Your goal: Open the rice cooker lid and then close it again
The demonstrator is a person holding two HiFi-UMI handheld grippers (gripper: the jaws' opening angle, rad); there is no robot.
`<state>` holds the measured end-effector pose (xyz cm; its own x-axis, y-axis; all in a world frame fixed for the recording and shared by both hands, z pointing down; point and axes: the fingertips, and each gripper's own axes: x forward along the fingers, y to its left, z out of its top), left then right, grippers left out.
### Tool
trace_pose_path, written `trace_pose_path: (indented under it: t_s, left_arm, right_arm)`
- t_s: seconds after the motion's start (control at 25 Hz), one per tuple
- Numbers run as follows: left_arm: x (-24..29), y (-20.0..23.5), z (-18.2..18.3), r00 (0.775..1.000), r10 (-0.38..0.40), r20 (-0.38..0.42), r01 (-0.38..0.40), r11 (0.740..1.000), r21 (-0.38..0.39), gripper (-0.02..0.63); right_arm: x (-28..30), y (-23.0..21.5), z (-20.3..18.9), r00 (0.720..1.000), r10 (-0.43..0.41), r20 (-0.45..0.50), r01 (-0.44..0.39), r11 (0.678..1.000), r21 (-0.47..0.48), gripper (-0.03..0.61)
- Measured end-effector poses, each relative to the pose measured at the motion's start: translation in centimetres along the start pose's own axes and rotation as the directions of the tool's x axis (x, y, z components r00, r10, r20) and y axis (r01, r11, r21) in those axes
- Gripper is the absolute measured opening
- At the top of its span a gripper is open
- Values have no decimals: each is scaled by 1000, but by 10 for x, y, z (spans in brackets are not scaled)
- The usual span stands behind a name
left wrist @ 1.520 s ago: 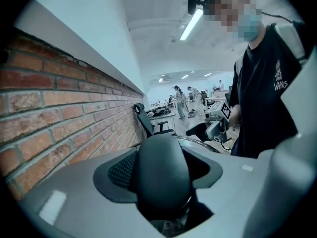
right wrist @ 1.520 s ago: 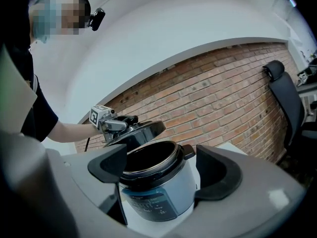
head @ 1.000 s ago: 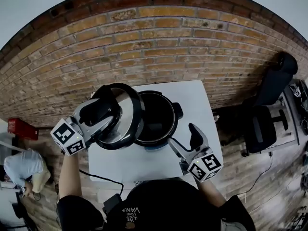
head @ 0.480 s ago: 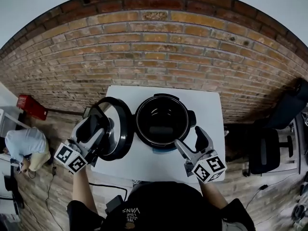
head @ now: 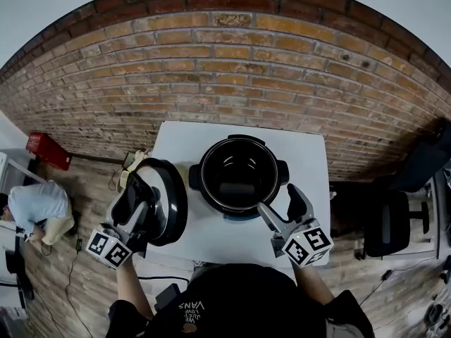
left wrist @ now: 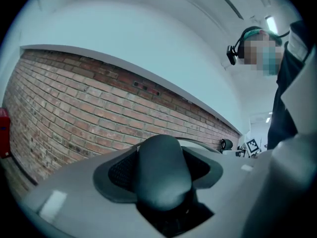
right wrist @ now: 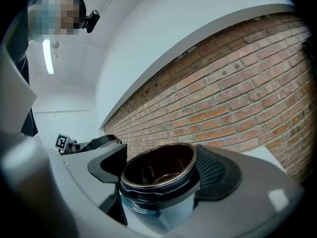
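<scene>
The black rice cooker (head: pixel 237 177) stands open on the white table (head: pixel 310 157), its dark inner pot showing. Its round lid (head: pixel 171 201) is off the cooker, tilted on edge over the table's left side. My left gripper (head: pixel 144 192) is shut on the lid's handle (left wrist: pixel 161 175), which fills the space between the jaws in the left gripper view. My right gripper (head: pixel 277 198) stands open just in front of the cooker's near right side, apart from it. In the right gripper view the cooker (right wrist: pixel 157 180) sits framed between the two fingers (right wrist: pixel 218 172).
A brick wall runs behind the table. A red crate (head: pixel 46 151) and a crouched person (head: pixel 34 213) are on the floor at the left. A black office chair (head: pixel 391 231) stands at the right. A cable (head: pixel 151 280) trails under the table's near edge.
My left gripper has carried the lid away from the cooker, left and downward, to the table's left side. The right gripper has stayed where it was.
</scene>
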<state>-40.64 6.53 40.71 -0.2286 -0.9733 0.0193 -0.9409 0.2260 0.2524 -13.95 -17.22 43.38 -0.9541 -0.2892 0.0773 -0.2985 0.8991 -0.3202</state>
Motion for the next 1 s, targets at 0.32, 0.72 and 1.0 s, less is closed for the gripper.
trace_pose_path:
  t_s: [0.32,0.72,1.0]
  left_arm:
    - [-5,8,-6,1000,17,13,-16,999,-32,278]
    - [35,-2,17,992,-123,-13,124,991,49,278]
    - [90,-36,35,944,-318,-88,328,934,141,278]
  right_arm:
    - [-6,-1,0,999,-35,10,35,999,2,428]
    - [-18,-4,2,995,-97,32,96,995,17,428]
    - [-33,-7,1,984,-169,60,166,985,45,428]
